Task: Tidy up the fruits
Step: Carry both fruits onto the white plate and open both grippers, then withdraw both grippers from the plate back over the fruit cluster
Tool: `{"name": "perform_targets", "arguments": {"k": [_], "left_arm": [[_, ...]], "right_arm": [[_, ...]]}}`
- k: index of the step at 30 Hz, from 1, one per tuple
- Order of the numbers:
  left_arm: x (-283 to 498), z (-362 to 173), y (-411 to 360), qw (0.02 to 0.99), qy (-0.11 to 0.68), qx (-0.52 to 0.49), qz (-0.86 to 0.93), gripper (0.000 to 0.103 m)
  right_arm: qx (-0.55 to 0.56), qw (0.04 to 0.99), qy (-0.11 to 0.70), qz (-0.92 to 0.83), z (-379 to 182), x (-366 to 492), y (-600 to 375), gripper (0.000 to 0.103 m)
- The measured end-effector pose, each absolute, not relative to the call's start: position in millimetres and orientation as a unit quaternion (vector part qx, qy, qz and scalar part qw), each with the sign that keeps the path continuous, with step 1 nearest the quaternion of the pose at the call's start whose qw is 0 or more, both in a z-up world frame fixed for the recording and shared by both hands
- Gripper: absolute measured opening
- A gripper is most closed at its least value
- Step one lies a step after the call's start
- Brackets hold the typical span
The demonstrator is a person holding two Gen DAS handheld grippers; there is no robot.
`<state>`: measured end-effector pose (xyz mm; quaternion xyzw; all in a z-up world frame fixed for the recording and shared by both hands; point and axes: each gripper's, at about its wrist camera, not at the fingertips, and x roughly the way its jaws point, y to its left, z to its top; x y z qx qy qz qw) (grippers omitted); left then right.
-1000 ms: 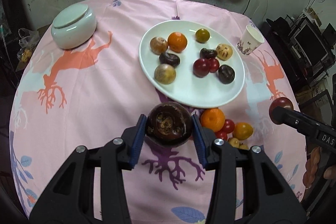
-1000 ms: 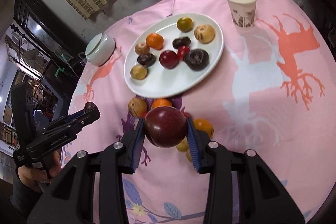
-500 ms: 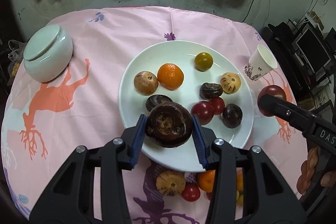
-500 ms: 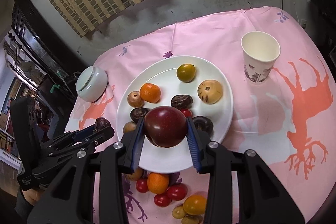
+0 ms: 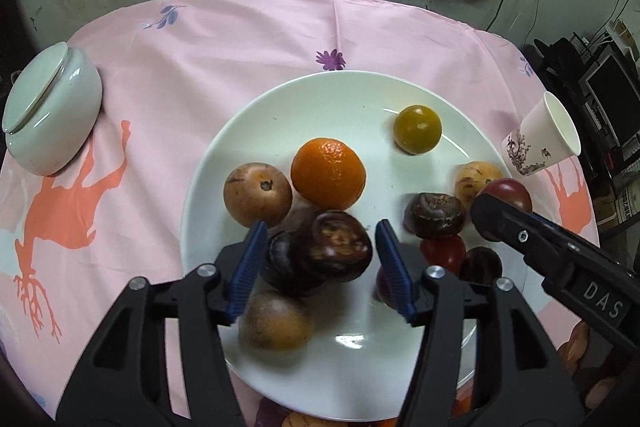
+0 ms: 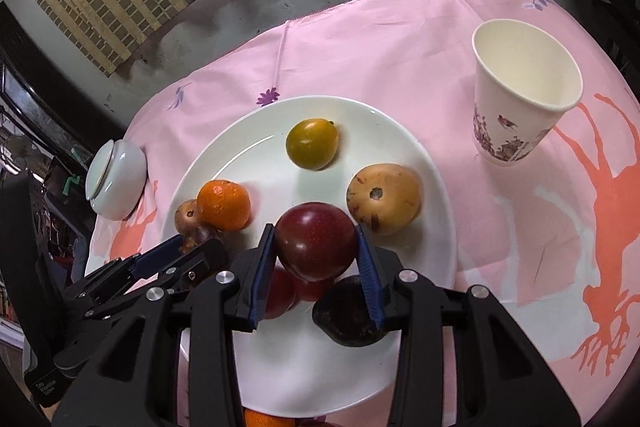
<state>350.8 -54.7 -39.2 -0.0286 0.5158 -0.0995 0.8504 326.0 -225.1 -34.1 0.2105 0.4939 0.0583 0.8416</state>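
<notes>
Over the white plate [image 5: 352,99] my left gripper [image 5: 320,267] has its jaws opening. A wrinkled dark brown fruit [image 5: 340,247] sits between them, clear of both pads, resting on another dark fruit [image 5: 286,263] on the plate. My right gripper [image 6: 317,267] is shut on a smooth dark red fruit [image 6: 316,245], held low over the plate [image 6: 256,131] beside a tan fruit [image 6: 384,199]. An orange [image 5: 328,179], a green-yellow fruit [image 5: 418,129] and several brown and red fruits also lie on the plate.
A paper cup [image 6: 520,99] stands right of the plate on the pink tablecloth [image 5: 240,39]. A lidded white bowl [image 5: 48,115] sits at the left. Loose fruits [image 6: 260,419] lie off the plate's near edge.
Both grippers moved forward and down from the loose fruit pile to over the plate. The left jaws have spread apart and let go of the dark brown fruit.
</notes>
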Motion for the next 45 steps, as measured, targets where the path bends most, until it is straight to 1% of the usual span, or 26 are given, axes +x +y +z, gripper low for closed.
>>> {"name": "perform_targets", "arguments": {"k": [4,5,7,8,10,11,13,16,20,23,24,25,26,27,29,35,41,43,45], "left_arm": [[343,-35,-48,0.857,0.506,-0.041,-0.091,0.068],[341,-34,-45,0.858,0.504,-0.044,-0.088,0.068],[336,-30,-40,0.858,0.505,-0.05,-0.08,0.069],[333,-28,-37,0.857,0.506,-0.055,-0.076,0.07],[322,-20,-32,0.862,0.498,-0.061,-0.077,0.073],[316,-17,-31,0.865,0.493,-0.057,-0.077,0.077],[301,-13,-29,0.872,0.484,-0.031,-0.074,0.079],[279,-14,-18,0.872,0.485,-0.008,-0.063,0.079],[255,-19,0,0.861,0.505,-0.032,-0.058,0.079],[242,-17,5,0.854,0.517,-0.028,-0.052,0.079],[237,-16,6,0.854,0.517,-0.028,-0.052,0.08],[231,-14,7,0.854,0.517,-0.027,-0.051,0.084],[223,-13,7,0.855,0.516,-0.025,-0.045,0.086],[215,-12,8,0.856,0.514,-0.026,-0.044,0.086],[199,-14,8,0.854,0.517,-0.031,-0.047,0.087],[162,-27,10,0.84,0.54,-0.021,-0.048,0.087],[138,-30,16,0.837,0.544,-0.022,-0.05,0.087],[134,-31,20,0.835,0.547,-0.03,-0.046,0.087],[131,-34,24,0.832,0.552,-0.04,-0.044,0.087]], "right_arm": [[0.213,0.838,0.5,0.05,-34,326,-229,0.041],[0.216,0.835,0.503,0.044,-35,325,-231,0.043],[0.235,0.835,0.497,0.031,-34,322,-237,0.066],[0.246,0.839,0.484,0.031,-31,319,-239,0.074],[0.238,0.843,0.482,0.041,-25,319,-237,0.074],[0.228,0.845,0.482,0.042,-21,318,-235,0.074],[0.223,0.849,0.476,0.046,-12,311,-235,0.074],[0.226,0.846,0.48,0.052,-8,292,-240,0.076],[0.213,0.84,0.498,0.037,-15,255,-247,0.076],[0.191,0.839,0.51,0.019,-21,221,-251,0.076],[0.191,0.835,0.515,0.016,-24,211,-252,0.077],[0.19,0.832,0.521,0.014,-27,199,-253,0.078],[0.189,0.83,0.525,0.013,-30,189,-254,0.082],[0.189,0.828,0.528,0.01,-32,177,-254,0.086],[0.184,0.826,0.532,0.012,-36,156,-253,0.088],[0.136,0.821,0.555,0.026,-48,111,-234,0.088],[0.14,0.817,0.558,0.045,-48,93,-220,0.088],[0.14,0.824,0.548,0.027,-48,90,-219,0.088],[0.151,0.816,0.558,0.021,-52,91,-220,0.088]]}}
